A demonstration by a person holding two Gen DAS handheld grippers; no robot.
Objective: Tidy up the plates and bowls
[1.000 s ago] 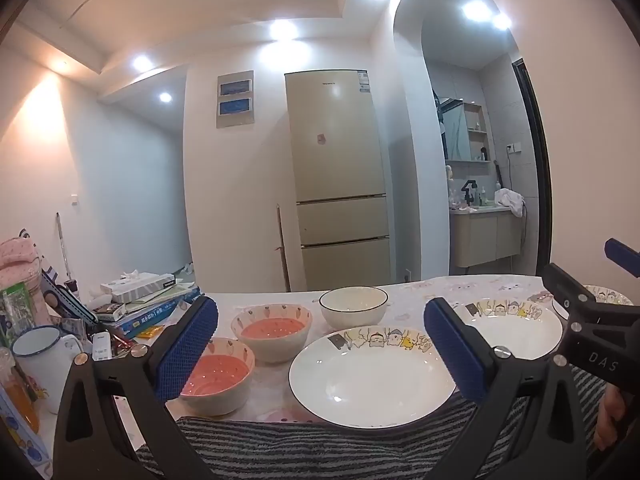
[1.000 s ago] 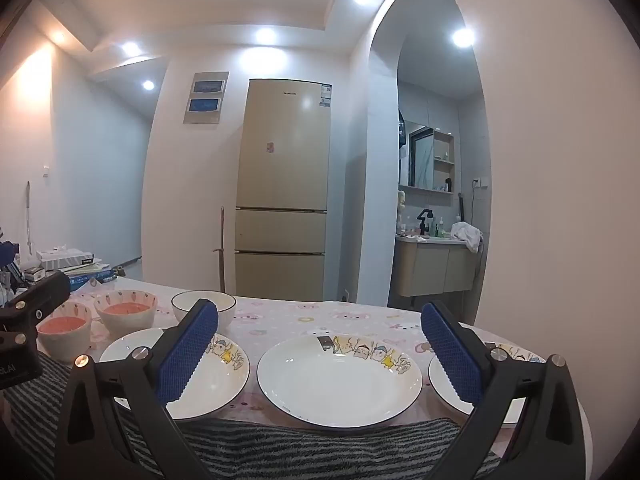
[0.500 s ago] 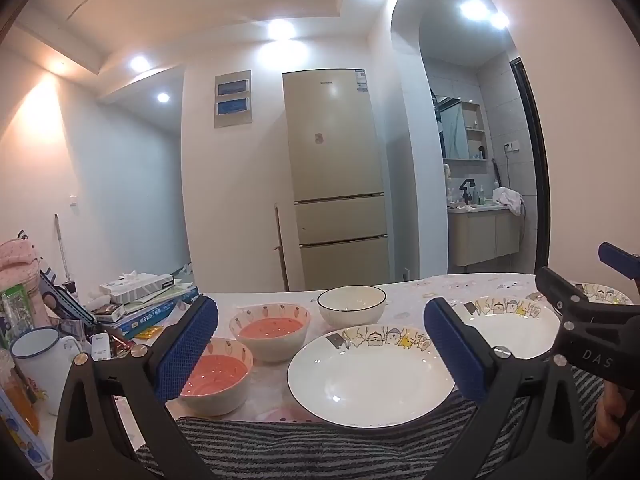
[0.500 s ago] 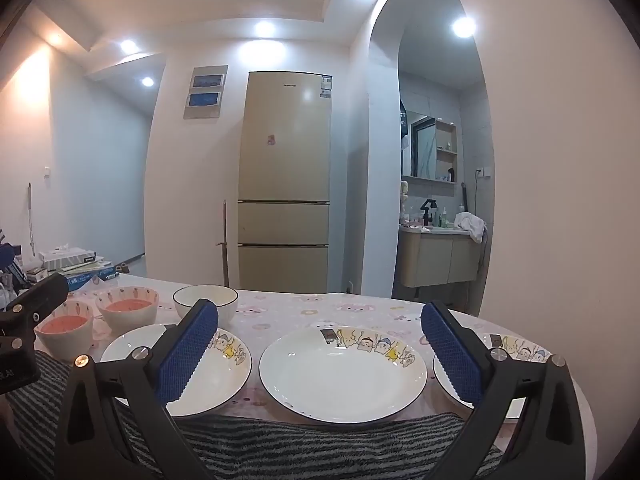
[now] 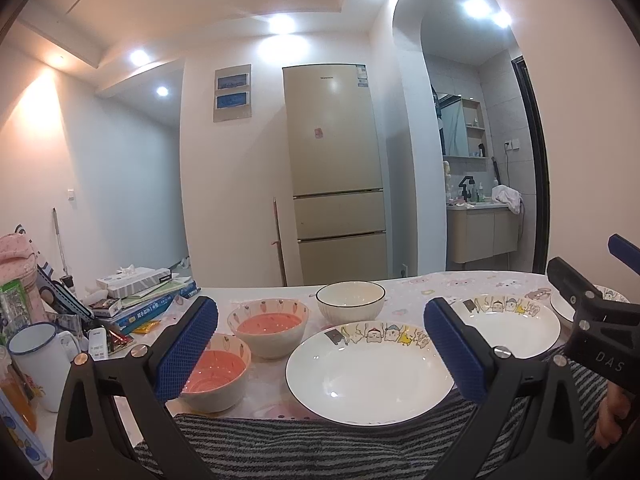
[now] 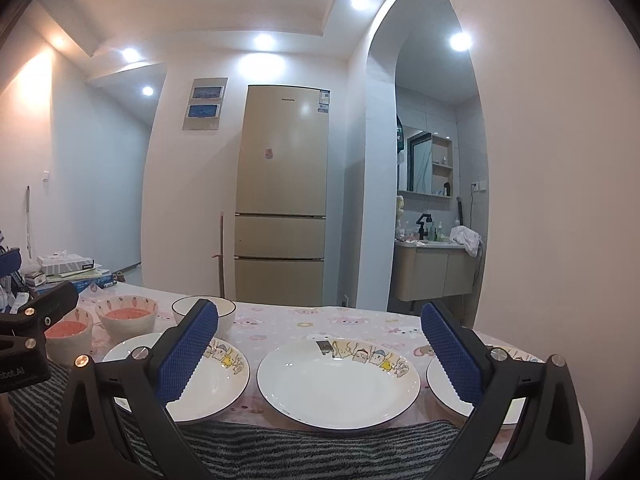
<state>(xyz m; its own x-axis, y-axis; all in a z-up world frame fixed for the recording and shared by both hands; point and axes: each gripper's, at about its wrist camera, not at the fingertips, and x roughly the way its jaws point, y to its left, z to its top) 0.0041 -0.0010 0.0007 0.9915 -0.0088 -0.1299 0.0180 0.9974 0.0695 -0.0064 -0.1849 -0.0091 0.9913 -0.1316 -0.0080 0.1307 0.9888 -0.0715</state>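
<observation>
Glazed ceramic on printed cloth, matt plastic grippers.

The plates, such as the middle plate (image 6: 338, 384) and the left plate (image 5: 370, 376), are glossy white glazed ceramic with thin dark rims and cartoon prints, catching small light spots. The two carrot-print bowls (image 5: 268, 330) have a shiny coral glaze inside; the white bowl (image 5: 351, 300) looks ribbed outside. The left gripper (image 5: 320, 354) and right gripper (image 6: 320, 356) are matt black plastic with small metal screws, and their blue pads (image 6: 188, 354) carry a rough diamond-knurled, rubbery texture. The tablecloth (image 6: 320, 320) is smooth printed material; the striped cloth (image 5: 320, 444) at the near edge looks soft and woven. The fridge (image 6: 282, 200) has a satin, faintly reflective champagne finish. The mug (image 5: 36, 360) looks like enamel.
</observation>
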